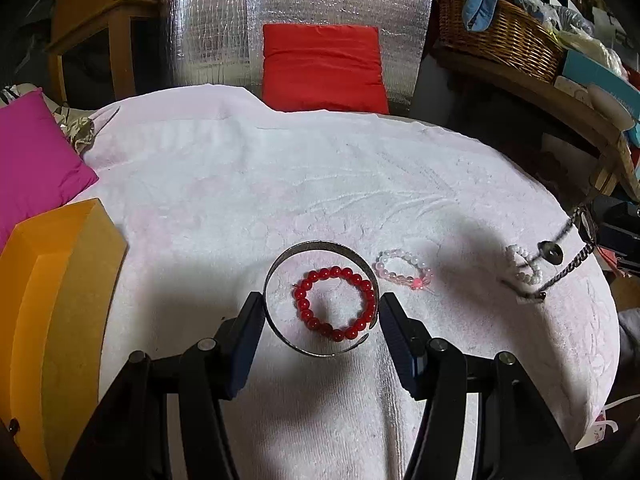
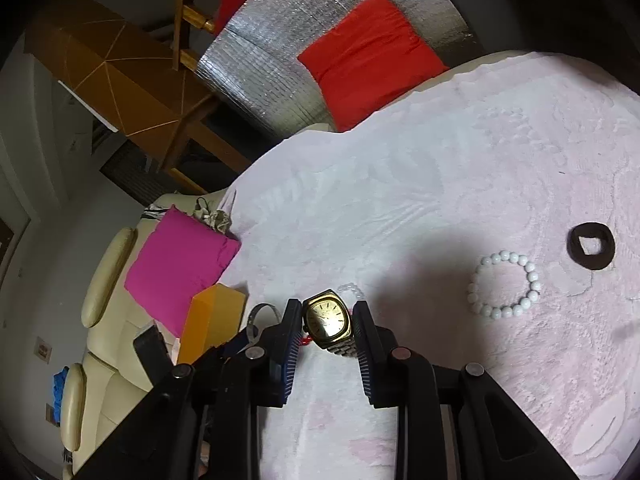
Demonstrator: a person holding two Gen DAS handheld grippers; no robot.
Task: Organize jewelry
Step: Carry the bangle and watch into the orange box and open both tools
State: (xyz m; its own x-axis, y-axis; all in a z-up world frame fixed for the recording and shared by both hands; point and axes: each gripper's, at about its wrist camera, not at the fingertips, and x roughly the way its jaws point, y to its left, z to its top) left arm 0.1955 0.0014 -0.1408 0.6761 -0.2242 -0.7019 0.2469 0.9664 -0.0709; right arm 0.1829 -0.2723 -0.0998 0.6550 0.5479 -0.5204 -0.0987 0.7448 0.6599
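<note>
**Bangle in my left tool, watch in my right**

Through the left wrist camera, my left tool (image 1: 322, 312) was spread wide, and its two pads sat against the outer sides of a silver metal bangle (image 1: 320, 298). I judged the bangle held between them. A red bead bracelet (image 1: 336, 304) lay on the pale pink towel (image 1: 320, 184) and showed through the bangle's ring. Just to the right of it lay a small bracelet of clear and pink beads (image 1: 403, 269). Farther right, near the edge of the frame, the right tool (image 1: 600, 232) showed as a dark shape with a dark metal band hanging from it, above a white bead bracelet (image 1: 524, 266). An orange foam block (image 1: 60, 300) stood at the left, with a magenta cushion (image 1: 36, 160) behind it and a red cushion (image 1: 324, 68) at the back.

Through the right wrist camera, my right tool (image 2: 327, 320) was partly closed on a gold watch (image 2: 327, 318), whose case sat upright between the pads with its metal strap trailing below. On the towel to the right lay the white bead bracelet (image 2: 505, 284), and just beyond it a dark ring-shaped piece (image 2: 591, 247). The bangle (image 2: 262, 316) peeked out at the left, beside the orange block (image 2: 212, 320).
</note>
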